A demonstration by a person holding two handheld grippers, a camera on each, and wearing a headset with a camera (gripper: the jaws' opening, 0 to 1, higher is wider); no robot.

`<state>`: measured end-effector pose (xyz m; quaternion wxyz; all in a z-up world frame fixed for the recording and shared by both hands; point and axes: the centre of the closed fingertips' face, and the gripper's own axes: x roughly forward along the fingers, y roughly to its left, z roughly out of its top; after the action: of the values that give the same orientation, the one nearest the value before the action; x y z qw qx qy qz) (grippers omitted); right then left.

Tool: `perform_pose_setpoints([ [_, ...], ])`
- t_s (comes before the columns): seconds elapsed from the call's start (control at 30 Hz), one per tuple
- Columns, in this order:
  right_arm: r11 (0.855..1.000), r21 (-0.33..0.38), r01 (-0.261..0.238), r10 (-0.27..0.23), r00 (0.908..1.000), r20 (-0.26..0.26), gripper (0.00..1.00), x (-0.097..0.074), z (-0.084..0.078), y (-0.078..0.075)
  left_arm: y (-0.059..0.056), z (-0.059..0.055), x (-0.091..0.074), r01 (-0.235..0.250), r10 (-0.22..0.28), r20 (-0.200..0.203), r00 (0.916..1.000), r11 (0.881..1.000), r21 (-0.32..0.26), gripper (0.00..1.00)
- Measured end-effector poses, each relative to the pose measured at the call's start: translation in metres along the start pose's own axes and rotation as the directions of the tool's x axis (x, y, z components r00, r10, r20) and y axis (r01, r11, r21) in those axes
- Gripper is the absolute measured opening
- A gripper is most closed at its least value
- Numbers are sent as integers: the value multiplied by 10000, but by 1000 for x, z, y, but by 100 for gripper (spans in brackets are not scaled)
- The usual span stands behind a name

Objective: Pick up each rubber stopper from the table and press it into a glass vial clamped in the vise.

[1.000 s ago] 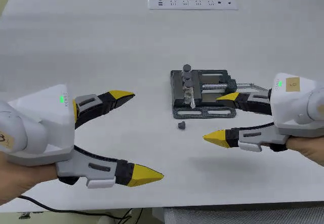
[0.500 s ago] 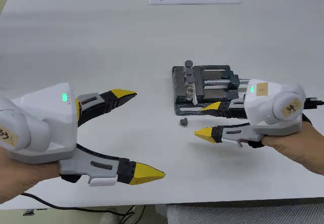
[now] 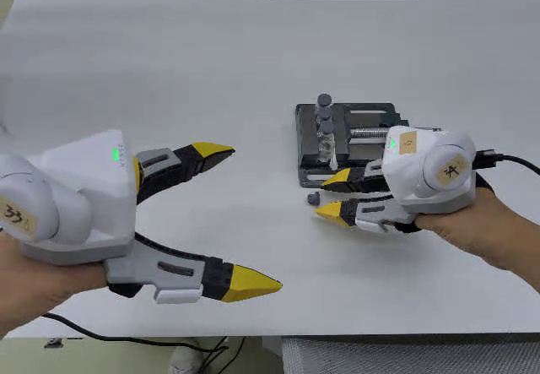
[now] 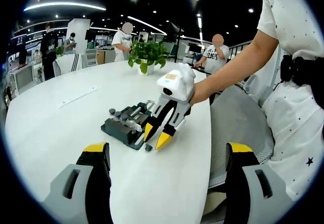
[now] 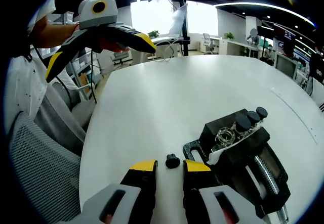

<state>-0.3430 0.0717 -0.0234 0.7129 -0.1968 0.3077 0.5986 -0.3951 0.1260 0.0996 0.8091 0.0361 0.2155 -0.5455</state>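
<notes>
Right fingers (image 5: 145,167) a narrow gap apart, gripping nothing, tips flanking the loose rubber stopper (image 5: 172,161) on the table (image 3: 253,70) just beside the vise (image 5: 238,148), whose near glass vial (image 5: 223,133) sits unplugged behind three capped ones; left fingers (image 3: 211,150) spread wide, empty, well apart.

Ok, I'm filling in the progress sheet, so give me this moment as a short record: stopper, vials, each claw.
loose stopper: one rubber stopper lying on the table, in front of the vise, not gripped
stoppered vials: three, in a row in the vise
open vial: one, at the end of the row nearest the loose stopper
right claw: narrowly open, low over the table, tips just short of the stopper
left claw: wide open, holding nothing, well away from the vise
</notes>
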Motion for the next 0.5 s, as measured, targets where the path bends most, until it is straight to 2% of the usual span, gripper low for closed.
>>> perform_pose_setpoints([
  [0.5,9995,-295,-66,61,9998,-162,7,4,-5,-3,1,1,1,-29,29,36,10000,10000,-67,94],
])
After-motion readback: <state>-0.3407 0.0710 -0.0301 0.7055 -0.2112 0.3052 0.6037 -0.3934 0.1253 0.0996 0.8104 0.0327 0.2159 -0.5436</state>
